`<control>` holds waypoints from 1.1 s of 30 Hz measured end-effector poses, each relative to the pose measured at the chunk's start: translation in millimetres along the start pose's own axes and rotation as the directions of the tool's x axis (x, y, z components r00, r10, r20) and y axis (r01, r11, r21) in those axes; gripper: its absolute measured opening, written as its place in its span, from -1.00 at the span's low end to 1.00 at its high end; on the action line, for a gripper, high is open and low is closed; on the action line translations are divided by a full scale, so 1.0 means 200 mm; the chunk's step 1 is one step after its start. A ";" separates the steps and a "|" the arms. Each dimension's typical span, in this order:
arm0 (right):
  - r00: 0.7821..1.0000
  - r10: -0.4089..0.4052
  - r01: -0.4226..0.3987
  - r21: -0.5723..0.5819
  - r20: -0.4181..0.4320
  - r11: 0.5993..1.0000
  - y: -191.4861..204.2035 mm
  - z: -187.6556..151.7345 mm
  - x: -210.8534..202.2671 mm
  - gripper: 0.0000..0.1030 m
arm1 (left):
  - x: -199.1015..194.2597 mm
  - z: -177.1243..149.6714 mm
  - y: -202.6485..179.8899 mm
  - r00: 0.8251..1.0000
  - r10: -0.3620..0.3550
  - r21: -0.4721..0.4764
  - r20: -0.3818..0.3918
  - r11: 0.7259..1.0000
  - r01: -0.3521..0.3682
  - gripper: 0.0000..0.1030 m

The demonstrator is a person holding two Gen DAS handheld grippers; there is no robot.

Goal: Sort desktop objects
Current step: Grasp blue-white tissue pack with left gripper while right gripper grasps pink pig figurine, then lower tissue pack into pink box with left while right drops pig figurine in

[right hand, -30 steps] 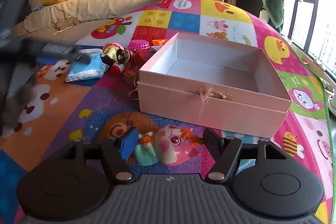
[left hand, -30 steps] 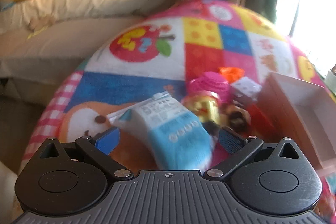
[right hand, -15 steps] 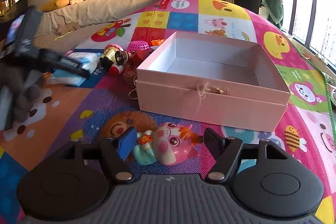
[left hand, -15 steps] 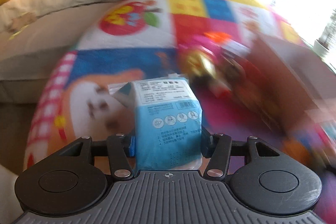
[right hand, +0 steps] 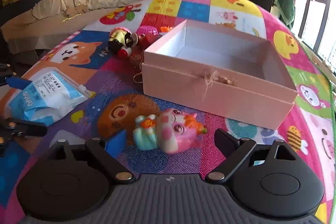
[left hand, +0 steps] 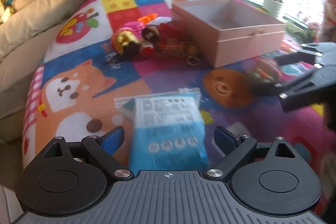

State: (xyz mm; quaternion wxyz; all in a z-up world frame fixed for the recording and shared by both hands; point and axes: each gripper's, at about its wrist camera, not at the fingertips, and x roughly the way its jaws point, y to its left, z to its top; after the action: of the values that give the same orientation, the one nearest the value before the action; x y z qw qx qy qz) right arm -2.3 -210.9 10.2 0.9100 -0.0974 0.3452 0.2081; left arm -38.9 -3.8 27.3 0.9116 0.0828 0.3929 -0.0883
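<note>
Playmat (right hand: 130, 81): both grippers (left hand: 169, 138) (right hand: 170, 144) agape; tissue pack (left hand: 168, 129), pig toy (right hand: 168, 129) unheld.

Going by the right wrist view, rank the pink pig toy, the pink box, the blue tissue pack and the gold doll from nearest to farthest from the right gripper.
1. pink pig toy, between the open fingers of the right gripper.
2. blue tissue pack, far left, and pink box, ahead right: too close to call.
3. gold doll, beyond, left of the box.
</note>
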 end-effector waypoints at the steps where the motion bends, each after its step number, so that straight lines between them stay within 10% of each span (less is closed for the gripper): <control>1: 1.000 -0.002 0.002 -0.004 -0.003 1.000 0.00 0.00 0.00 0.64 | 0.01 0.00 0.00 1.000 0.005 -0.009 -0.006 1.000 -0.005 0.65; 10: 0.997 0.058 -0.063 -0.075 -0.055 0.995 0.04 0.02 -0.16 0.36 | -0.04 0.03 -0.02 0.999 -0.026 -0.019 -0.031 0.999 0.025 0.17; 18: 0.957 -0.153 0.164 -0.023 0.248 0.986 -0.15 0.38 -0.56 0.35 | -0.25 0.55 -0.11 0.960 -0.134 -0.006 0.247 0.990 0.140 0.17; 33: 0.961 -0.225 0.222 0.037 0.161 0.974 -0.45 0.48 -0.16 0.35 | 0.48 1.06 -0.24 0.946 -0.257 -0.007 0.199 0.965 0.263 0.40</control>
State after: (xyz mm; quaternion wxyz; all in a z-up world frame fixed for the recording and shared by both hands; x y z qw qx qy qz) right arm 72.8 -270.8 105.0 0.9538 -0.1100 0.2577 0.1082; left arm 164.5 -107.0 96.5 0.9276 0.0059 0.3097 -0.2088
